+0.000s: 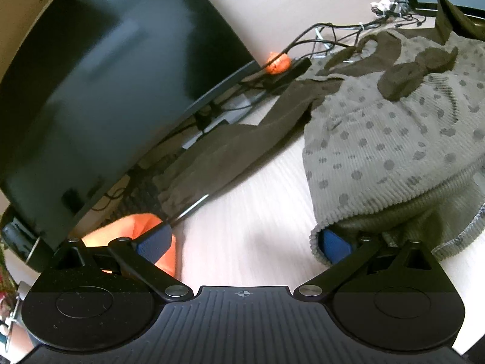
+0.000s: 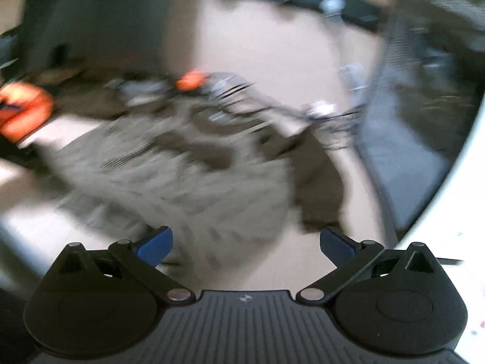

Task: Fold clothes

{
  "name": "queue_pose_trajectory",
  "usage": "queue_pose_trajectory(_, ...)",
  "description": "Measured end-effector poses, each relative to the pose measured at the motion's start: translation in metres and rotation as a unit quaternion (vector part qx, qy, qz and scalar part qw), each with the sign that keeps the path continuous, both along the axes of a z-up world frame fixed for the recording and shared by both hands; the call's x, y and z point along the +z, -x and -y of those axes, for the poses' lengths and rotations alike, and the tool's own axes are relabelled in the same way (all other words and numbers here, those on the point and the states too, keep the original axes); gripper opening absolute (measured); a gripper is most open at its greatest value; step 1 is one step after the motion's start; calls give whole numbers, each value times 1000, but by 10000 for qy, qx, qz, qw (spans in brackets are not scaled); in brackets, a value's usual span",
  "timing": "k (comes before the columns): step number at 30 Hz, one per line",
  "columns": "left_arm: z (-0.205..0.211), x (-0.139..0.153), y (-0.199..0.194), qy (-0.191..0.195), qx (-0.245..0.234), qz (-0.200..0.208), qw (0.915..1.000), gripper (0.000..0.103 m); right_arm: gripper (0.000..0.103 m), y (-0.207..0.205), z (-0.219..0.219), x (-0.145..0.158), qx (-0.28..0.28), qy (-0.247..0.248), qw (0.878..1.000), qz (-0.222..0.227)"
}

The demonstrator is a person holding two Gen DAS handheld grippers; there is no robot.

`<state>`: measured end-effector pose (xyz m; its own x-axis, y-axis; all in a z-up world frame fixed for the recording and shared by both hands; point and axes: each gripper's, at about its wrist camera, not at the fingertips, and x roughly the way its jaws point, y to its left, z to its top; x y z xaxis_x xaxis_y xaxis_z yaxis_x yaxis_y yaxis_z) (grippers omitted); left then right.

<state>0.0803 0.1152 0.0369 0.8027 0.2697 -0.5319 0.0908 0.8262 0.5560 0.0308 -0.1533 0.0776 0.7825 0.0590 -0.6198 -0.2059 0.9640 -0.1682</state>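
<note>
Down on the pale surface (image 1: 242, 212), the spotted grey-brown garment (image 1: 394, 139) lies spread at about two o'clock in the left wrist view, one dark sleeve (image 1: 242, 139) trailing toward the black monitor (image 1: 106, 75) at ten o'clock. The left tongs (image 1: 242, 244) are released, jaws wide apart, the right blue pad (image 1: 335, 244) tucked just under the garment's hem. The right tongs (image 2: 245, 244) are likewise spread wide, the blurred garment (image 2: 182, 176) lying ahead at twelve o'clock.
</note>
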Motion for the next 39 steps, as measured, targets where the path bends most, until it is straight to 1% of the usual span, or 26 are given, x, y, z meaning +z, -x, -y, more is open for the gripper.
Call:
queue_pose_trajectory(2, -1, -1, -1, 77, 30, -19, 10000, 103, 103, 0, -20, -9, 257, 298, 9992, -35)
queue_pose_trajectory(4, -3, 1, -3, 147, 84, -14, 9999, 103, 103, -6, -39, -23, 358, 665, 9971, -60)
queue_pose_trajectory(5, -3, 2, -3, 177, 113, -6, 9998, 103, 103, -12, -46, -30, 325, 779, 9964, -4)
queue_pose_trajectory(7, -4, 4, -5, 219, 161, 7, 9996, 103, 103, -26, -50, -37, 58, 953, 9954, 39)
queue_pose_trajectory(9, -4, 6, -4, 188, 172, 28, 9997, 103, 103, -36, -45, -37, -307, 1159, 9926, 187)
queue_pose_trajectory(12, -4, 13, -4, 304, 230, 30, 9993, 103, 103, -33, -37, -18, 142, 465, 9987, 155)
queue_pose_trajectory(15, -1, 23, -8, 523, 280, 80, 9982, 103, 103, -32, -65, -36, 595, 946, 9937, 53)
queue_pose_trajectory(17, 3, 29, -10, 527, 290, 209, 9980, 103, 103, -31, -83, -48, 896, 1273, 9878, -15)
queue_pose_trajectory(19, 7, 35, -12, 488, 269, 324, 9979, 103, 103, -32, -88, -51, 643, 1447, 9871, 244)
queue_pose_trajectory(21, 9, 39, -14, 406, 256, 423, 9980, 103, 103, -36, -78, -38, 31, 1314, 9892, 646)
queue_pose_trajectory(22, 9, 40, -15, 363, 264, 452, 9980, 103, 103, -38, -71, -31, -276, 1321, 9876, 808)
queue_pose_trajectory(23, 9, 39, -15, 333, 278, 465, 9980, 103, 103, -40, -65, -28, -458, 1409, 9850, 879)
queue_pose_trajectory(24, 8, 37, -16, 328, 307, 440, 9980, 103, 103, -41, -61, -30, -525, 1550, 9830, 837)
queue_pose_trajectory(25, 7, 32, -16, 329, 335, 385, 9982, 103, 103, -41, -56, -34, -499, 1690, 9819, 689)
queue_pose_trajectory(27, 5, 22, -14, 323, 365, 241, 9985, 103, 103, -39, -48, -48, -408, 1854, 9811, 376)
queue_pose_trajectory(30, 4, 6, -5, 249, 351, -2, 9991, 103, 103, -25, -37, -65, -446, 2048, 9778, 74)
queue_pose_trajectory(33, -1, -5, 6, 220, 332, -200, 9990, 103, 103, -13, -25, -64, -406, 2083, 9772, 37)
queue_pose_trajectory(35, -5, -6, 10, 250, 373, -176, 9988, 103, 103, -11, -23, -60, -269, 1955, 9803, -95)
queue_pose_trajectory(37, -9, -5, 14, 272, 427, -109, 9987, 103, 103, -5, -26, -56, -177, 1794, 9836, -103)
queue_pose_trajectory(39, -11, 0, 12, 288, 471, 2, 9985, 103, 103, -6, -35, -61, -116, 1925, 9812, -83)
